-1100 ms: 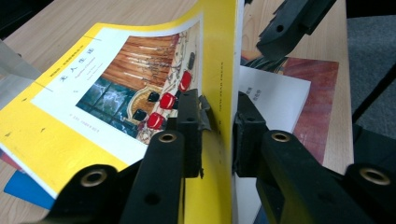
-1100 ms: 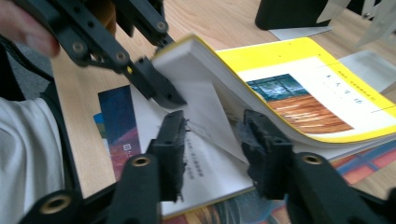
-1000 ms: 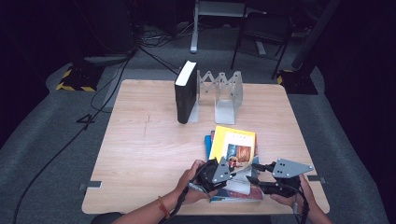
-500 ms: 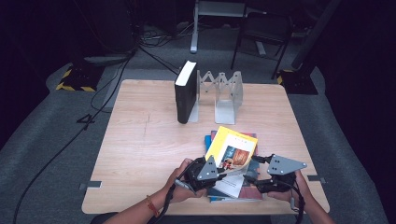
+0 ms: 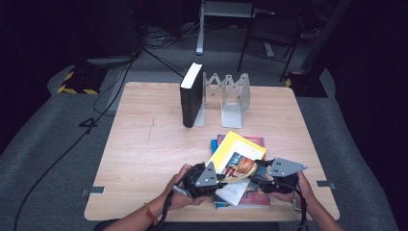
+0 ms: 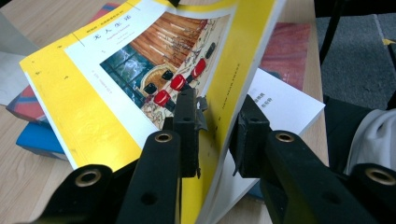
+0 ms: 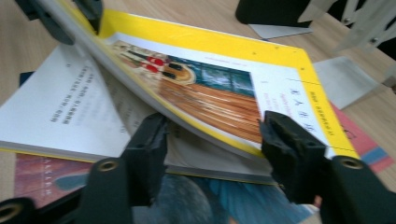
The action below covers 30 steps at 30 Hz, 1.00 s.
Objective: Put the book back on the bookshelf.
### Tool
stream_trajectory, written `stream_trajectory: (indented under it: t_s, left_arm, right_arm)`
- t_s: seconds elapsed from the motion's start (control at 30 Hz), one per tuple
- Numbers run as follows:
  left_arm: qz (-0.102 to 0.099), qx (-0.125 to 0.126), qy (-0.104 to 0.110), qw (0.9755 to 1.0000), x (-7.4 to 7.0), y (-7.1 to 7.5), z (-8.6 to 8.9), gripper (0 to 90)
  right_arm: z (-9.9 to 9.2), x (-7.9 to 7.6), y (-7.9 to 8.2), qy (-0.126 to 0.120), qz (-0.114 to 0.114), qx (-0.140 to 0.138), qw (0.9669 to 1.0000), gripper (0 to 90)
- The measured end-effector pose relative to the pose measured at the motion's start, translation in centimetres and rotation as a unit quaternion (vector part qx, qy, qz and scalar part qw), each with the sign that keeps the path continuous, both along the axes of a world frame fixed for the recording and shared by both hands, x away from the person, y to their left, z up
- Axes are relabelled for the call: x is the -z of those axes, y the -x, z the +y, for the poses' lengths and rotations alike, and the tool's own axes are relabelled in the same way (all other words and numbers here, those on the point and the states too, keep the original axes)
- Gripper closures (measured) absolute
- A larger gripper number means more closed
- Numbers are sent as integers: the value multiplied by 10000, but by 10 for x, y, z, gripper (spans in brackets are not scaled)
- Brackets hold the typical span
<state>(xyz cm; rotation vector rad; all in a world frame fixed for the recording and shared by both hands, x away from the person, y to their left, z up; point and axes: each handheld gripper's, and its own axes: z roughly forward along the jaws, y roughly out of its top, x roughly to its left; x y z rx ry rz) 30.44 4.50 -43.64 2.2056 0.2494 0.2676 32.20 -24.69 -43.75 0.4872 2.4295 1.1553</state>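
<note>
A yellow book with a picture on its cover is tilted up off a pile of books at the table's front right. My left gripper is shut on its near left edge, one pad on the cover and one under the spine; its jaws have just been opening slightly. My right gripper straddles the book's right edge with a wide gap, one jaw under the pages and one over the cover. Its jaws have just been closing and stand open. Directly beneath lies a white book.
The pile also holds a red book and a blue one. A black book stands upright against a metal bookend rack at the back of the wooden table. Cables and chair legs are on the floor beyond.
The yellow book's left side has lifted off the pile and now tilts. Both hands have shifted slightly toward the table's front edge.
</note>
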Motion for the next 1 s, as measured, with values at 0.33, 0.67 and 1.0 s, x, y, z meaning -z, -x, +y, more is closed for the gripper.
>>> stream_trajectory:
  t_s: [0.33,0.67,1.0]
  left_arm:
    - [153,43,10,9999,3,2,2,628]
    - [586,-139,71,9982,3,3,26,433]
    - [578,-1096,130,9922,19,-32,72,426]
  right_arm:
    - [0,2,-3,93,-93,75,9999,450]
    - [0,4,-1,172,-148,109,9997,441]
    - [-16,9,-3,121,113,370,9992,446]
